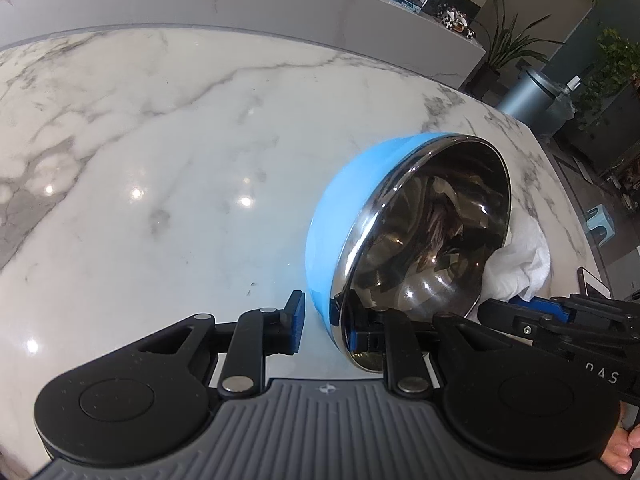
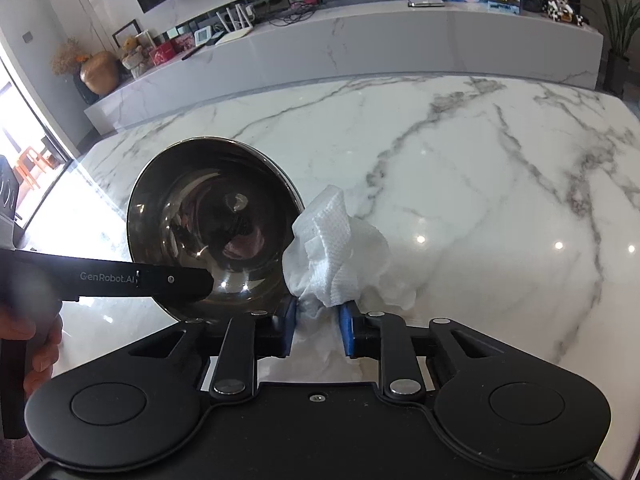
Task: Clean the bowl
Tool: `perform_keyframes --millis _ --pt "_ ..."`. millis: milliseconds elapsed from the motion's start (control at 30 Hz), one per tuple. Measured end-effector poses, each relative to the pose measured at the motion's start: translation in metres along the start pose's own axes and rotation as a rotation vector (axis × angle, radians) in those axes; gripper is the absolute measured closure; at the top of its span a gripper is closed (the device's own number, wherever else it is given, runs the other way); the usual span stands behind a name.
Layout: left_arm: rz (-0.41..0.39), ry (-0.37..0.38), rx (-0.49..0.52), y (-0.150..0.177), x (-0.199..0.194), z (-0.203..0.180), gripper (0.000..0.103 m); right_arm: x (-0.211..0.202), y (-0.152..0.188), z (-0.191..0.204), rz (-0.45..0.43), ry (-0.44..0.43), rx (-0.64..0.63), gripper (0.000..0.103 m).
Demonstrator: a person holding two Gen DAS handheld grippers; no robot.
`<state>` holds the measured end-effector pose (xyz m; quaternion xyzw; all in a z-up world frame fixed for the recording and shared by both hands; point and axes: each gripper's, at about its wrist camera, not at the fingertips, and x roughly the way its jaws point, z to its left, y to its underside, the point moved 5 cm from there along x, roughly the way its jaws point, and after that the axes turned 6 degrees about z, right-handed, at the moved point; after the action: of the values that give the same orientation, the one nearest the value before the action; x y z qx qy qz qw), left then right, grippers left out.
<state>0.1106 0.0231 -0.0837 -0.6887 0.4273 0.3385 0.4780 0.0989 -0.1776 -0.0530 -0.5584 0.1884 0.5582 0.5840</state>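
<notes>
A bowl (image 1: pixel 424 236), blue outside and shiny steel inside, is tipped on its side above the marble table (image 1: pixel 160 160), its mouth facing right. My left gripper (image 1: pixel 324 324) is shut on the bowl's lower rim, one blue pad outside the wall and one inside. In the right wrist view the bowl (image 2: pixel 212 224) opens toward the camera. A crumpled white paper towel (image 2: pixel 332 248) stands just right of the bowl's rim, pinched at its base between the blue pads of my right gripper (image 2: pixel 318 326). The towel (image 1: pixel 524 256) also shows behind the bowl in the left wrist view.
The marble table (image 2: pixel 480 180) ends in a rounded edge at the right. A long low marble shelf (image 2: pixel 360 40) with pictures and trinkets runs behind it. Potted plants (image 1: pixel 508 44) and a grey bin (image 1: pixel 532 96) stand beyond the corner. A phone (image 1: pixel 596 280) lies at the right.
</notes>
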Motion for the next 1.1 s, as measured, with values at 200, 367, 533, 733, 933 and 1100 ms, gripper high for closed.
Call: perform_keyframes --millis 200,367,533,733,933,1100 --pt "-0.101 -0.039 -0.020 -0.005 -0.006 0.006 0.072 0.001 0.004 0.009 0.014 0.006 -0.047 0.086" --pt "-0.125 -0.055 0.045 -0.004 -0.007 -0.003 0.086 -0.001 0.005 0.011 0.017 0.008 -0.065 0.086" --pt "-0.114 -0.049 0.051 -0.005 -0.010 -0.004 0.088 -0.005 0.007 0.013 0.010 0.022 -0.087 0.086" --pt "-0.087 -0.035 0.033 -0.004 -0.013 -0.002 0.090 -0.022 0.003 0.009 -0.033 0.049 -0.090 0.088" --pt "-0.016 0.031 0.003 0.001 -0.015 0.001 0.090 -0.041 -0.004 -0.014 -0.084 0.105 -0.039 0.088" --pt "0.053 0.106 -0.051 0.005 -0.011 0.008 0.090 -0.041 -0.005 -0.026 -0.064 0.029 0.025 0.088"
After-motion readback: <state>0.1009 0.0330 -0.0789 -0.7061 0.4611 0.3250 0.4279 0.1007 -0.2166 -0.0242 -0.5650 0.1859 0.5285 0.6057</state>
